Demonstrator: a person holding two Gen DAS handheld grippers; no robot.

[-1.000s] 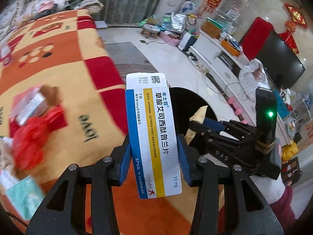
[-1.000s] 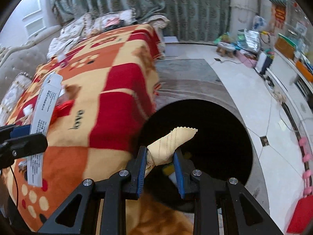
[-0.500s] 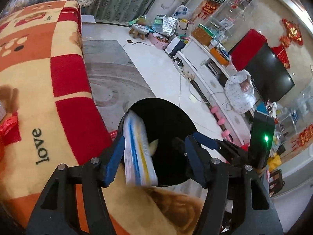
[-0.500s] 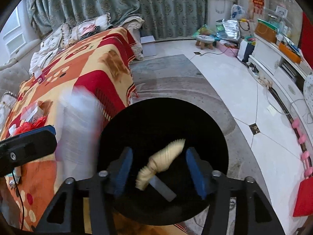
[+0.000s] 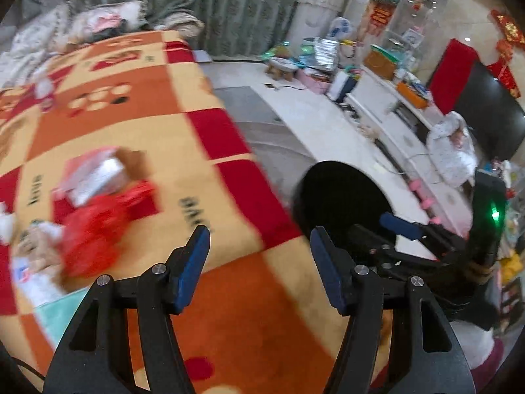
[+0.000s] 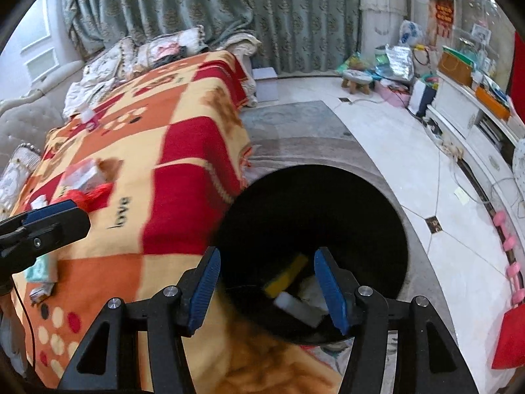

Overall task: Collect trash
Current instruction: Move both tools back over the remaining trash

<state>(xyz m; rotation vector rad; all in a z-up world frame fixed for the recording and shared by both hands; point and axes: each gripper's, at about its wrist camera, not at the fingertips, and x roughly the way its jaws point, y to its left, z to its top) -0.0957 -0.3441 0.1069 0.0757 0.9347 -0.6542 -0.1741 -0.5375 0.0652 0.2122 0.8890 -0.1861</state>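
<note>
The black bin [image 6: 311, 229] stands on the floor just right of the blanket-covered sofa [image 6: 183, 170]; inside it, at its near side, lie a yellow packet [image 6: 287, 274] and a white box [image 6: 300, 308], partly blurred. The right gripper [image 6: 267, 290] hangs above the bin's near rim, jaws apart and empty. The left gripper [image 5: 259, 266] is over the blanket's near right corner, jaws likewise apart and empty, with the bin [image 5: 341, 203] to its right. More trash lies on the blanket to the left: a crumpled red bag [image 5: 95, 226], a pink and white packet [image 5: 93, 177] just beyond it, and pale wrappers [image 5: 36, 279] nearer, all blurred. Farther right, a white cabinet [image 6: 466, 111] runs along the wall beside a dark television [image 5: 489, 115].
</note>
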